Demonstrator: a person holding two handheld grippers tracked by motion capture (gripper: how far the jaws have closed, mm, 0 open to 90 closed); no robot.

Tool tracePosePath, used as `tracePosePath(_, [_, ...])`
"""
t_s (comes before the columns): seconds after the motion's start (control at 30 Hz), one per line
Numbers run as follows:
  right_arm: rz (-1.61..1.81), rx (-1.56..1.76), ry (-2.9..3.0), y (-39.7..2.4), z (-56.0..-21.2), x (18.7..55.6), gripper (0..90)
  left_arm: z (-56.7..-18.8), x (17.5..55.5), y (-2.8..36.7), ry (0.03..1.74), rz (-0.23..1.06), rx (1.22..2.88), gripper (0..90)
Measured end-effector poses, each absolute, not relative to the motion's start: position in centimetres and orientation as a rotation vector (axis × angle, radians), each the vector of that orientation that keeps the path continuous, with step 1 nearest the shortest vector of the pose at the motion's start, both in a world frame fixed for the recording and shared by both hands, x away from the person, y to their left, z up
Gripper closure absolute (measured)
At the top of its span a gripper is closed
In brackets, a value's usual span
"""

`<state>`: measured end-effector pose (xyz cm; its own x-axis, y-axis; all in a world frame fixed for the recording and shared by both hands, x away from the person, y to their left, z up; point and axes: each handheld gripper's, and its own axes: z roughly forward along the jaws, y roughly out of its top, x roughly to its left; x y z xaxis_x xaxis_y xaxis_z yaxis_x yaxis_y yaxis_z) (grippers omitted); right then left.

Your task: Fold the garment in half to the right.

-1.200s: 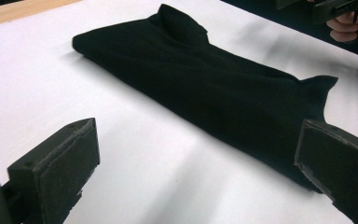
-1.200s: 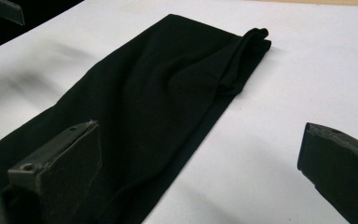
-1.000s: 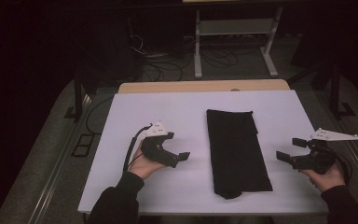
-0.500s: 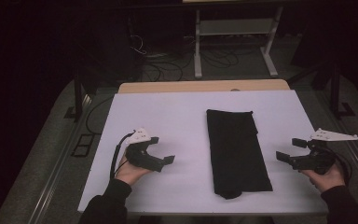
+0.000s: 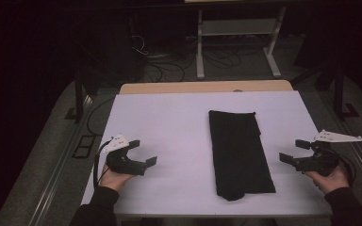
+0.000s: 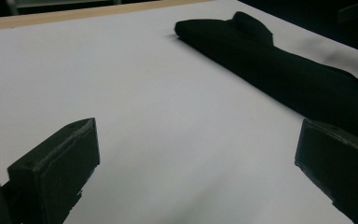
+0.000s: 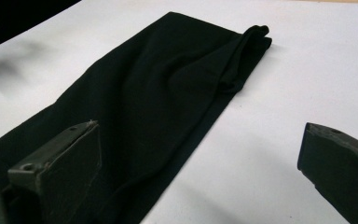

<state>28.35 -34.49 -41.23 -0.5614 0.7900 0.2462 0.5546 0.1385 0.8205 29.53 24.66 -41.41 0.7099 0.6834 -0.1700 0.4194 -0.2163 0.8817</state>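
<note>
A black cloth [image 5: 239, 152], folded into a long strip, lies flat on the white table top [image 5: 179, 127], right of the middle. In the left gripper view the black cloth [image 6: 279, 60] runs across the upper right. Seen from the right gripper, the black cloth [image 7: 158, 107] stretches away to a bunched far end. My left gripper [image 5: 143, 152] is near the table's front left, open and empty, well apart from the cloth. My right gripper [image 5: 293, 151] is at the table's right edge, open and empty, a short way from the cloth's right side.
A wooden strip [image 5: 207, 87] borders the table's far edge. Beyond it stand a metal stand [image 5: 238, 28] and loose cables [image 5: 169, 66] on the dark floor. White table surface lies between the left gripper and the cloth.
My left gripper has moved left and toward the table's front left corner, away from the cloth. The right gripper and the cloth have stayed put.
</note>
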Motion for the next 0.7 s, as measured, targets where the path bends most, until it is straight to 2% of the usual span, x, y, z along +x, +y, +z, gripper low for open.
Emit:
tracePosePath(0.3, [1.386,1.316,2.172,-34.4,-41.3,28.4,0.0,-42.0,28.8,27.3,0.939,0.367,1.808,0.0])
tracePosePath(0.7, [1.381,1.315,2.18,-34.4,-41.5,28.5,0.0,-42.4,28.3,28.3,0.995,0.414,1.843,0.0])
